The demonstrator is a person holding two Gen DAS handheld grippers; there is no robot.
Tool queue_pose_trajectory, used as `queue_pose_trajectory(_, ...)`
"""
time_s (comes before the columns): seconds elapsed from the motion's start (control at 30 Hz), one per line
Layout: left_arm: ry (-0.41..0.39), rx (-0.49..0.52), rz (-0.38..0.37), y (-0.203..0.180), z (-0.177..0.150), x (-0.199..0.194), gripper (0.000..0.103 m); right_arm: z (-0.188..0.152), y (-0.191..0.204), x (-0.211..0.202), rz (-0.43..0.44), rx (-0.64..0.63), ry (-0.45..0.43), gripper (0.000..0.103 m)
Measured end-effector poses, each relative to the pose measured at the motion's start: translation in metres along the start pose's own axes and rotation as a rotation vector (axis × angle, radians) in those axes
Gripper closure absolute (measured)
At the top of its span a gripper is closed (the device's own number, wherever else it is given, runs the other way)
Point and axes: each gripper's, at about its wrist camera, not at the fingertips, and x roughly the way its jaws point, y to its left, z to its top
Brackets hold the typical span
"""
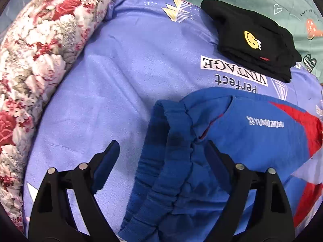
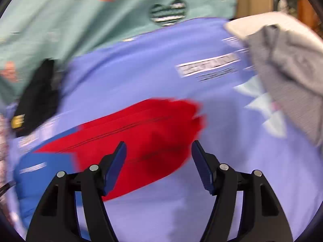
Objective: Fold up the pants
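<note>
Blue pants with red panels lie on a lilac bedsheet. Their elastic waistband lies bunched between the wide-apart fingers of my left gripper, which is open. In the blurred right wrist view, the red lower part of the pants lies under and ahead of my right gripper, which is open and holds nothing. The blue part lies to its left.
A folded black garment with a yellow smiley lies at the back right, and shows in the right wrist view too. A floral pillow lines the left. A grey garment lies at the right. A teal sheet lies behind.
</note>
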Motion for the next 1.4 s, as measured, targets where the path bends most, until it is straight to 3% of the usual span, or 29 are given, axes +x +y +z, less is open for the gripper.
queue_pose_trajectory(0.07,0.034,0.028,-0.041,-0.006,0.003,0.005,0.028,-0.010,0.016,-0.007,0.071,-0.019,0.012,0.034)
queue_pose_trajectory(0.23,0.069,0.053,-0.063,-0.015,0.008,0.017,0.030,-0.018,0.037,-0.011,0.154,-0.065,0.009,0.029)
queue_pose_trajectory(0.37,0.131,0.032,-0.086,-0.010,0.013,0.033,0.046,-0.025,0.041,-0.023,0.174,-0.076,-0.023,0.029)
queue_pose_trajectory(0.5,0.153,0.020,-0.124,-0.005,0.019,0.037,0.052,-0.028,0.032,-0.019,0.199,-0.054,-0.027,0.028)
queue_pose_trajectory(0.57,0.165,0.022,-0.146,-0.004,0.022,0.040,0.061,-0.030,0.030,-0.014,0.194,-0.053,-0.022,0.028)
queue_pose_trajectory(0.7,0.166,0.030,-0.155,-0.008,0.026,0.038,0.064,-0.032,0.026,-0.005,0.167,-0.058,-0.004,0.028)
queue_pose_trajectory(0.8,0.135,0.047,-0.109,-0.011,0.027,0.036,0.077,-0.033,0.023,0.002,0.161,-0.054,0.007,0.028)
queue_pose_trajectory(0.97,0.081,0.088,-0.025,-0.022,0.028,0.026,0.082,-0.037,0.024,0.019,0.102,-0.089,0.032,0.025)
queue_pose_trajectory(1.07,0.034,0.046,-0.020,-0.014,0.034,0.016,0.084,-0.037,0.022,0.023,0.118,-0.088,0.027,0.025)
queue_pose_trajectory(1.1,0.020,0.012,-0.003,-0.006,0.036,0.013,0.096,-0.036,0.021,0.024,0.127,-0.080,0.030,0.025)
queue_pose_trajectory(1.13,0.006,-0.006,0.024,0.002,0.038,0.011,0.095,-0.035,0.019,0.024,0.137,-0.068,0.031,0.025)
queue_pose_trajectory(1.2,0.023,-0.052,-0.038,0.012,0.041,0.017,0.094,-0.035,0.017,0.026,0.159,-0.051,0.035,0.025)
queue_pose_trajectory(1.27,0.050,-0.094,-0.053,0.021,0.039,0.029,0.093,-0.036,0.015,0.032,0.160,-0.038,0.051,0.025)
queue_pose_trajectory(1.33,0.056,-0.078,-0.033,0.022,0.036,0.039,0.091,-0.036,0.012,0.040,0.153,-0.020,0.070,0.025)
queue_pose_trajectory(1.4,0.017,-0.003,0.039,0.010,0.032,0.041,0.086,-0.036,0.008,0.048,0.148,0.000,0.092,0.025)
